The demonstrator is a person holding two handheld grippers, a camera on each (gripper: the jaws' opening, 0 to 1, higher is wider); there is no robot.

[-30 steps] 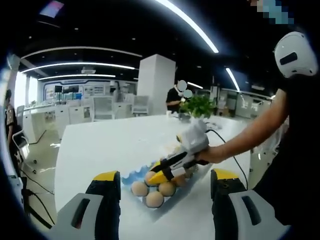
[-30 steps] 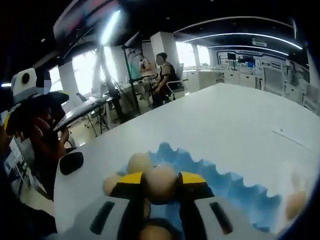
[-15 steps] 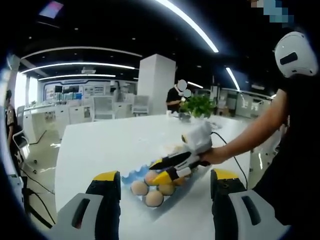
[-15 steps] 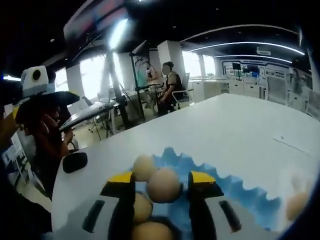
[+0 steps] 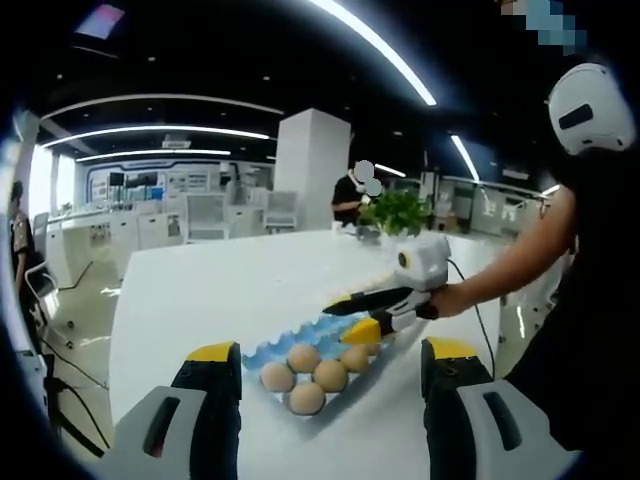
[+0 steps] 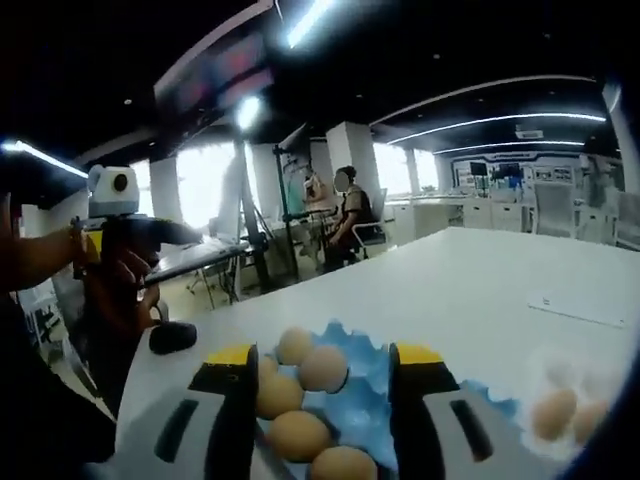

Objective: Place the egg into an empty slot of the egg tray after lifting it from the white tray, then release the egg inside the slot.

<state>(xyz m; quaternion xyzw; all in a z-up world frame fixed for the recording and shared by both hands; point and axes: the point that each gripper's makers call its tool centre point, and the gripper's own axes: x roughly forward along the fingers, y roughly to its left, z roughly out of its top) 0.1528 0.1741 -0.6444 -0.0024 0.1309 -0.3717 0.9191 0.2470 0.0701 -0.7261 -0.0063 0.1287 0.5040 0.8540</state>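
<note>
The blue egg tray lies on the white table and holds several brown eggs. My left gripper is open and wide, with its jaws on either side of the tray from the near side. My right gripper hovers just above the tray's far end, open and holding nothing. In the right gripper view my right gripper frames an egg that sits free in a slot of the egg tray. At the right, blurred, is the white tray with eggs.
A black rounded object lies near the table's edge, under my left gripper held in a hand. A sheet of paper lies farther along the table. A potted plant stands at the far end. People sit at desks behind.
My right gripper has gone from shut on an egg to open, leaving the egg in a slot. It has then risen and drawn back from the tray. The left gripper is unchanged.
</note>
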